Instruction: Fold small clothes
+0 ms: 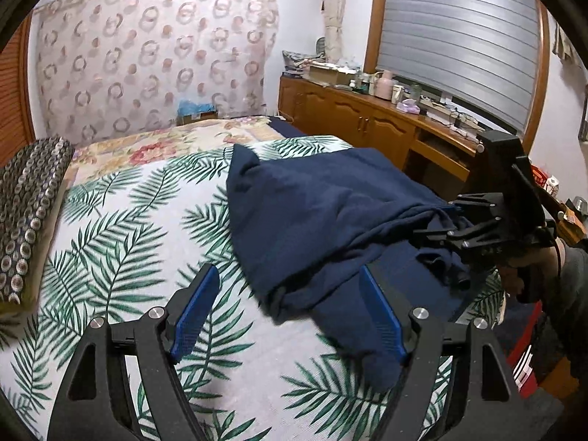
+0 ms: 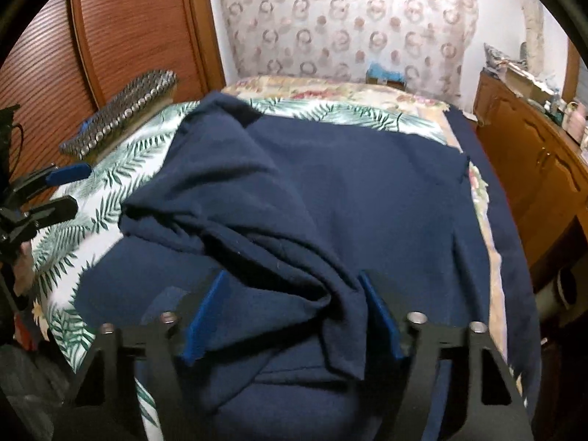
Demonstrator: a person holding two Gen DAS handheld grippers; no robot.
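On the palm-leaf bedsheet a navy blue garment lies rumpled toward the right side of the bed, one part folded back over itself in thick creases; in the right wrist view the same cloth covers most of the sheet ahead. The left gripper has its blue pads spread wide apart and grips nothing, though the garment's near edge droops across the space in front of its right pad; its left pad hangs over bare sheet. The right gripper also has its fingers apart, with a bunched fold of the garment lying between them; whether the pads press that fold I cannot tell. A patterned pillow rests at the sheet's left edge; a wooden cabinet stands beside the bed.
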